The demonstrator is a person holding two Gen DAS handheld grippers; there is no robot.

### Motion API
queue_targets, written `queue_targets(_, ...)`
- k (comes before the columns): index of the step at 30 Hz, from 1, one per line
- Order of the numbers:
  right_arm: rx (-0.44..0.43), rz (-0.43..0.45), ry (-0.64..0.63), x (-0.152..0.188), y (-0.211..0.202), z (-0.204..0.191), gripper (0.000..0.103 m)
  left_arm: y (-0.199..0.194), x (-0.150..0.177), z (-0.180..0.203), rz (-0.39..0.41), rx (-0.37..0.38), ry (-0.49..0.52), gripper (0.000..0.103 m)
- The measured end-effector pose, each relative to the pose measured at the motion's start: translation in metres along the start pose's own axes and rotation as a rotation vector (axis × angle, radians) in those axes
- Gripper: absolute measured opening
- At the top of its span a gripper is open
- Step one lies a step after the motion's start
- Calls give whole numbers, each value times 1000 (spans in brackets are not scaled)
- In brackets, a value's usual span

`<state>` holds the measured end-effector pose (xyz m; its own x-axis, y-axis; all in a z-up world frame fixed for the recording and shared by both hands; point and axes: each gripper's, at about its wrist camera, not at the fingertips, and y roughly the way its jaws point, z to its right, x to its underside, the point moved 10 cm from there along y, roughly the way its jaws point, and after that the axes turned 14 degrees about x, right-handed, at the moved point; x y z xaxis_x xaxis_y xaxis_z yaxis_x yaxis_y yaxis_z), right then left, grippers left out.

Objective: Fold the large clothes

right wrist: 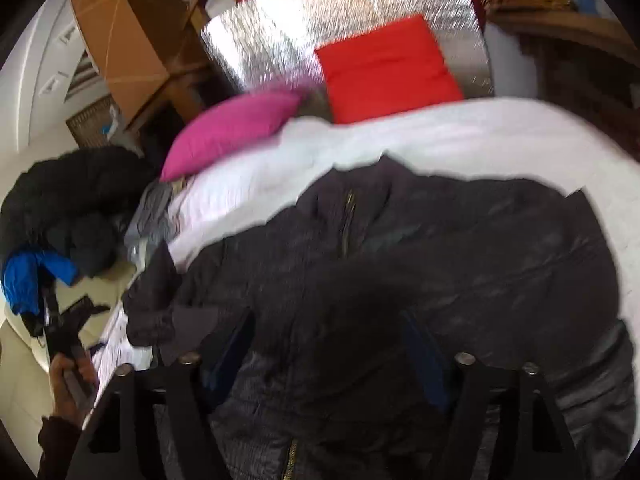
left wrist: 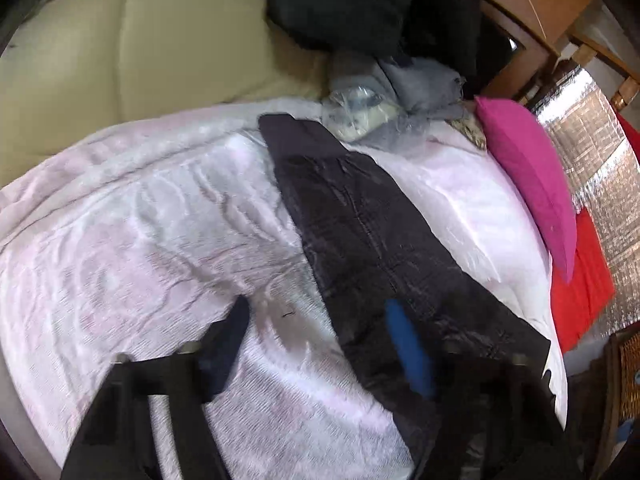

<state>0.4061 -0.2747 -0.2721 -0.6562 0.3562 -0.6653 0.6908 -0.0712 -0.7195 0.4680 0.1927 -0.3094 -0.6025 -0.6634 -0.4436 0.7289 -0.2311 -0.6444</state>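
Step in hand, by judgement: the black jacket lies spread, zip up, on the pale pink blanket over the bed, unfolded as yet, and both tools are poised above it between grasps. Left to right in the left wrist view: one beige cushioned seat back beyond the blanket; one left gripper, its jaws apart with nothing clamped, one finger over bare blanket and the blue-padded one over the jacket's long sleeve, which stretches diagonally across the bed; one heap of dark clothing at the bed's far edge; one crumpled grey garment just below that heap; one magenta pillow; one red cushion on the silver foil mat. In the right wrist view: one hand holding the left tool at the far left; one right gripper over the jacket's body, fingers parted, no cloth pinched so far as the blur allows. Next move, as judged: each claw needs a hold on the garment, the left on the outstretched sleeve, so it can be brought across the chest. Count of garments awaiting work beyond this one cannot be told from the pile.
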Motion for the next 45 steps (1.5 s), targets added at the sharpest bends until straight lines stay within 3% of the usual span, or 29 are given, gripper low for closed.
queue_targets(6,-8,-104,-48,40,15,-5,62,27,-11,-2,-18,21,-26,62)
queue_targets(9,34,-157,-105,53,26,-8,62,41,-14,-6,-43,22,-50,68)
queue_targets(16,36,-187,-113,56,32,-6,63,63,-22,-9,-55,93,-100,66)
queue_targets(17,36,-188,-114,56,32,-6,63,65,-23,-8,-54,100,-101,59)
queue_targets(18,38,-189,-119,56,32,-6,63,69,-22,-7,-63,97,-97,42)
queue_targets(21,47,-190,-131,57,32,-7,63,76,-18,-4,-81,71,-61,19)
queue_targets(23,49,-193,-131,57,31,-8,63,70,-21,2,-51,72,-27,12)
queue_targets(26,40,-202,-121,57,30,-7,63,49,-28,29,3,79,60,10)
queue_targets(31,5,-189,-13,42,18,6,63,4,-16,108,59,159,250,6)
queue_targets(37,27,-95,127,12,-4,41,63,-45,57,217,64,302,526,6)
queue_targets(41,55,-58,214,-1,-13,71,63,-46,148,272,-47,408,675,6)
queue_targets(45,58,-37,302,-9,-23,98,63,-30,249,300,-211,450,820,6)
